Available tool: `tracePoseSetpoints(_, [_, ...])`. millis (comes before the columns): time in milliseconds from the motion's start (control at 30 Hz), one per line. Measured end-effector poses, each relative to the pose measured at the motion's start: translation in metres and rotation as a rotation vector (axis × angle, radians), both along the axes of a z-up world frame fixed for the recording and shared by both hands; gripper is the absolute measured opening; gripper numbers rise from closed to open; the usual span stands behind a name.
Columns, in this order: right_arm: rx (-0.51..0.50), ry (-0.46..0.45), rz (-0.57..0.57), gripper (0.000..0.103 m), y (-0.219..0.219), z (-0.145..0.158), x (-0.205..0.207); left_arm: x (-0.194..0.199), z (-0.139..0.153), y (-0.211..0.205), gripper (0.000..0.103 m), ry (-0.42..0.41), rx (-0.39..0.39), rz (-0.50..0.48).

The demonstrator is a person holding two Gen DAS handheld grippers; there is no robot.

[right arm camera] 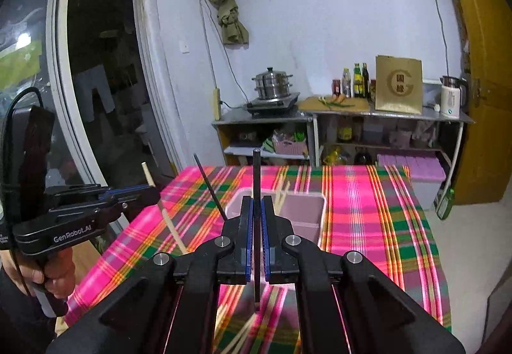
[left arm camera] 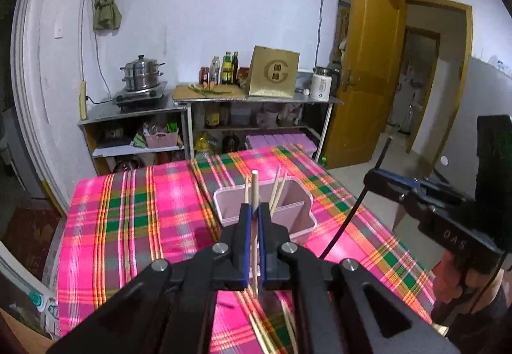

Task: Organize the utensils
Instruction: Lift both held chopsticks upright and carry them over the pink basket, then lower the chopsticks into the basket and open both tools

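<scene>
My left gripper (left arm camera: 254,208) is shut on a pale wooden chopstick (left arm camera: 255,191) held upright above the table, just in front of the pink divided holder (left arm camera: 288,213). The holder has several wooden chopsticks (left arm camera: 277,191) standing in it. My right gripper (right arm camera: 257,202) is shut on a black chopstick (right arm camera: 256,175) held upright in front of the same holder (right arm camera: 304,210). A second black chopstick (right arm camera: 209,186) stands tilted to the left of it. The left gripper shows at the left of the right wrist view (right arm camera: 128,192). More wooden chopsticks (left arm camera: 265,331) lie on the cloth below.
The table has a pink plaid cloth (left arm camera: 134,219). Behind it stand metal shelves (left arm camera: 256,117) with a steamer pot (left arm camera: 142,74), bottles, a gold box (left arm camera: 273,72) and a kettle (left arm camera: 323,83). A yellow door (left arm camera: 368,66) is open at the right.
</scene>
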State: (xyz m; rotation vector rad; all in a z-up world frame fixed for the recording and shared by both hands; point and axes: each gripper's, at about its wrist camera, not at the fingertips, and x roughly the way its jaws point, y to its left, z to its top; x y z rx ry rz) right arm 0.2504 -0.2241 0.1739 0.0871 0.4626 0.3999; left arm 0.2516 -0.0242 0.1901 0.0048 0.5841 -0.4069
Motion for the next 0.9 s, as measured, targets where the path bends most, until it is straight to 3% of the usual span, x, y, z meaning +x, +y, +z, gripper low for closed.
tracePoseSetpoints(200, [0.017,-0.030,0.000,0.004,0.002,0.018,0.019,0.022,0.019,-0.003,0.005,-0.028,0.002,0.009])
tracePoseSetpoints(533, [0.033,-0.049,-0.013,0.004,0.008,0.035,0.047,0.053,0.018,-0.008,0.005,-0.029,0.011,0.009])
tracePoseSetpoints(733, [0.036,-0.051,-0.011,0.004,0.011,0.035,0.062,0.064,0.016,-0.008,0.005,-0.039,0.017,0.011])
tracePoseSetpoints(900, [0.033,-0.031,0.003,0.004,0.018,0.019,0.072,0.075,0.005,-0.007,0.005,-0.026,0.006,0.004])
